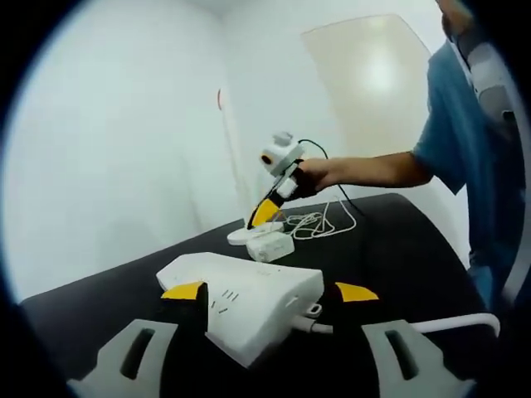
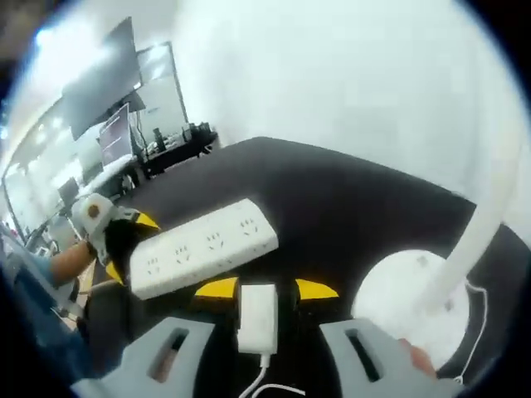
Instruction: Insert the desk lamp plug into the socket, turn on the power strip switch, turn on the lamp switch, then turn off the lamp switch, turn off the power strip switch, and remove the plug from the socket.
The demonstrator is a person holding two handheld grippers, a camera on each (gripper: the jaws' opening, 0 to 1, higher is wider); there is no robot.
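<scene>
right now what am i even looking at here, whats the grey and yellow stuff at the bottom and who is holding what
No robot arm here: a person holds a pair of tongs in each hand, and a camera rides on each.

The left gripper view looks along the left tongs, whose yellow-tipped grey jaws close on one end of the white power strip, lying on the black table. Farther off, the person's hand brings the right tongs down beside the lamp base and coiled white cord.

The right gripper view looks along the right tongs, clamping the lamp's white plug adapter. Ahead lies the power strip; at right the lamp base.
</scene>
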